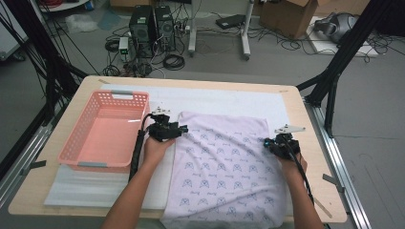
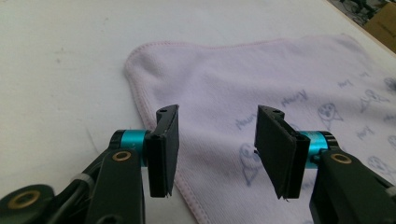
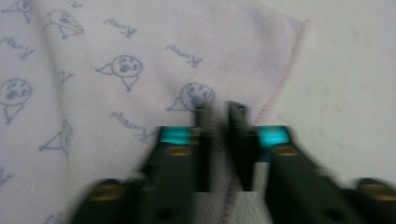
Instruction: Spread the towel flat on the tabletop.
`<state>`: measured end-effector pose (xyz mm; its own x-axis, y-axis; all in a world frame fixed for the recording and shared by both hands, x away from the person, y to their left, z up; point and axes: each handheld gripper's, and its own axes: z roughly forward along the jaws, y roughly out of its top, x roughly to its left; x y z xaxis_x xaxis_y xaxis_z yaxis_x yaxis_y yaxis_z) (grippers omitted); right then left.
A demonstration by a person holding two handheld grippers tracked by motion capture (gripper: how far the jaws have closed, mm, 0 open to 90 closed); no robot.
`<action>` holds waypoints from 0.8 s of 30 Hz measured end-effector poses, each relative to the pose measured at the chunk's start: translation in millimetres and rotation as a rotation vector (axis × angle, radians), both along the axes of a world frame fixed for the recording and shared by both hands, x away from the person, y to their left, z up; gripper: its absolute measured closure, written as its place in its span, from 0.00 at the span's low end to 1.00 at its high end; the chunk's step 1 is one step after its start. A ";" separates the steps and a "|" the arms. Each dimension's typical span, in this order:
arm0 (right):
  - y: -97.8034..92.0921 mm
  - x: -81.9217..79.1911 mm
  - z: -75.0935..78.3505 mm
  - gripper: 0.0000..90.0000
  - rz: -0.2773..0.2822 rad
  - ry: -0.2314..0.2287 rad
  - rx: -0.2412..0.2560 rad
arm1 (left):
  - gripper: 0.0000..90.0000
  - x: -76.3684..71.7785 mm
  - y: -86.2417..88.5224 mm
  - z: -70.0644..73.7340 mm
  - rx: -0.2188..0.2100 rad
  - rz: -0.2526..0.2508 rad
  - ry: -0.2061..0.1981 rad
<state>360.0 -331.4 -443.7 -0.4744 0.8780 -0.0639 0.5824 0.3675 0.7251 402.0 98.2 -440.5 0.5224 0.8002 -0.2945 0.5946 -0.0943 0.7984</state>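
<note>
Right, your left gripper (image 2: 215, 149) hangs with jaws spread wide over the far left corner of the pale lilac printed cloth (image 1: 224, 162) lying flat mid-table (pink plastic basket (image 1: 106, 130) just beside). Your right gripper (image 3: 222, 144) sits at the cloth's right hem, jaws nearly together.

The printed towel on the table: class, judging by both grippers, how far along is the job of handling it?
Done: the printed towel lies spread flat beside the pink basket. In hand: the left gripper stands open over the towel's edge near a far corner; the right gripper, blurred, has its jaws nearly closed at the opposite edge, with the hem between them. Left: no fold shows and the basket holds nothing.
</note>
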 end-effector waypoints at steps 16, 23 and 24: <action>-6.4 -10.0 13.3 0.74 -0.089 -0.083 0.057 | 0.97 -23.4 -12.2 -11.0 0.141 0.018 -0.013; -20.1 -27.0 14.3 0.68 -0.064 -0.065 0.109 | 0.97 -15.4 12.5 -8.6 0.114 0.177 -0.019; -22.1 -29.4 13.4 0.67 -0.060 -0.055 0.126 | 0.96 -15.6 11.9 -9.7 0.109 0.170 -0.006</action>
